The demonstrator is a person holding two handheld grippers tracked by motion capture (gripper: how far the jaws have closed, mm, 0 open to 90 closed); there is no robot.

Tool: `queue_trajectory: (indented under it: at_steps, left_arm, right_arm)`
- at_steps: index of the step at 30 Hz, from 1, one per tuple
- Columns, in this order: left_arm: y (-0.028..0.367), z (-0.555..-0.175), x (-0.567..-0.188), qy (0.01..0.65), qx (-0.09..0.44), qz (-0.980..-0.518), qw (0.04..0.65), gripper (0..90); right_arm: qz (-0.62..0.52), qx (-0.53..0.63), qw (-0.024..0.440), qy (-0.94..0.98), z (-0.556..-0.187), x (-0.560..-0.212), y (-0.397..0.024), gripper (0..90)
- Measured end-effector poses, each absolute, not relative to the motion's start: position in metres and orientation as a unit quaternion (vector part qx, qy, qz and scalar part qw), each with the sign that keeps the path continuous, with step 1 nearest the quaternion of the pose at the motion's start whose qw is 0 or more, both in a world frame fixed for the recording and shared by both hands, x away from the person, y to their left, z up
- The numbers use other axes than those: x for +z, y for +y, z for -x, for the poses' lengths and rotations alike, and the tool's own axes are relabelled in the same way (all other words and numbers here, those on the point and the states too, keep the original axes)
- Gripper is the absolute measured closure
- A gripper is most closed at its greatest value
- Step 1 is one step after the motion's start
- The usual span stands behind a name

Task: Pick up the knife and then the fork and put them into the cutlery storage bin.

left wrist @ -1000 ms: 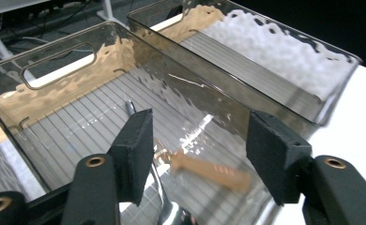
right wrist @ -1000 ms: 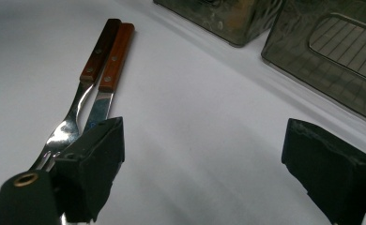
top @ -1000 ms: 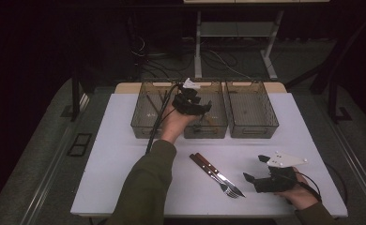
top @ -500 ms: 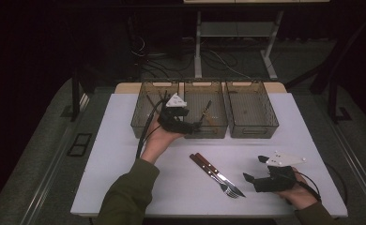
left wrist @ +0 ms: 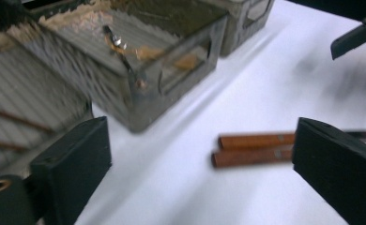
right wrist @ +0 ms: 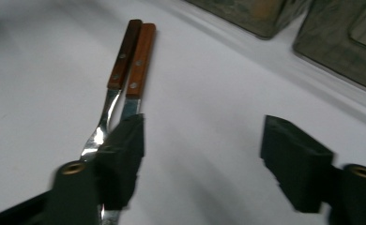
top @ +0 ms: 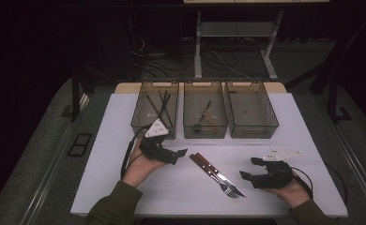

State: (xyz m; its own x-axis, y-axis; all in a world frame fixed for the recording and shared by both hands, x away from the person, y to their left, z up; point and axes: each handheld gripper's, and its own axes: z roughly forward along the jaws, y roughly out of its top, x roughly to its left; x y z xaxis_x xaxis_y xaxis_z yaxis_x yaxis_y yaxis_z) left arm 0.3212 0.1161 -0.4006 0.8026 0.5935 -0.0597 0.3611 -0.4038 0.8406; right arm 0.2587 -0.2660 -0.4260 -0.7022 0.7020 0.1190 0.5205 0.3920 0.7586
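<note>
A fork (top: 224, 186) and a knife (top: 237, 191) with wooden handles lie side by side on the white table (top: 284, 126). My left gripper (top: 179, 156) hovers low just left of their handle ends. Its jaws have just been opening and now stand open with nothing in them, and the handles (left wrist: 254, 147) lie just beyond. My right gripper (top: 249, 168) rests to the right of the fork's tines. Its jaws have just been closing but stand open with nothing between them. In the right gripper view one jaw covers the knife (right wrist: 136, 70) blade beside the fork (right wrist: 103, 126).
Three clear bins stand in a row at the back. The left bin (top: 139, 123) holds dark sticks, the middle bin (top: 190, 129) a wooden-handled utensil (top: 204, 112), and the right bin (top: 251, 131) looks bare. The table's front edge is close below both hands.
My left hand drew back from over the middle bin, down and toward the front left, and its jaws opened. A utensil now lies uncovered in that bin. The right hand stayed put.
</note>
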Motion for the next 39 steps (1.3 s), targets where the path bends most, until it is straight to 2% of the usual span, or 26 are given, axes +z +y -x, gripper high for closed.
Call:
queue_trajectory:
  at_steps: [8, 13, 20, 39]
  left_arm:
    - [0.138, -0.294, -0.415, 0.287, 0.123, -0.826, 0.469, 0.0]
    - [0.145, -0.278, -0.421, 0.275, 0.123, -0.834, 0.462, 0.0]
    - [0.151, -0.262, -0.427, 0.275, 0.113, -0.838, 0.458, 0.0]
    - [0.154, -0.262, -0.429, 0.278, 0.114, -0.838, 0.455, 0.0]
  right_arm:
    - [-0.334, 0.399, 0.081, 0.85, -0.261, -0.427, -0.244, 75.1]
    - [-0.309, 0.394, 0.058, 0.863, -0.263, -0.429, -0.228, 89.5]
    - [-0.288, 0.375, 0.045, 0.88, -0.264, -0.434, -0.205, 89.9]
    - [-0.281, 0.341, 0.073, 0.894, -0.268, -0.441, -0.18, 90.0]
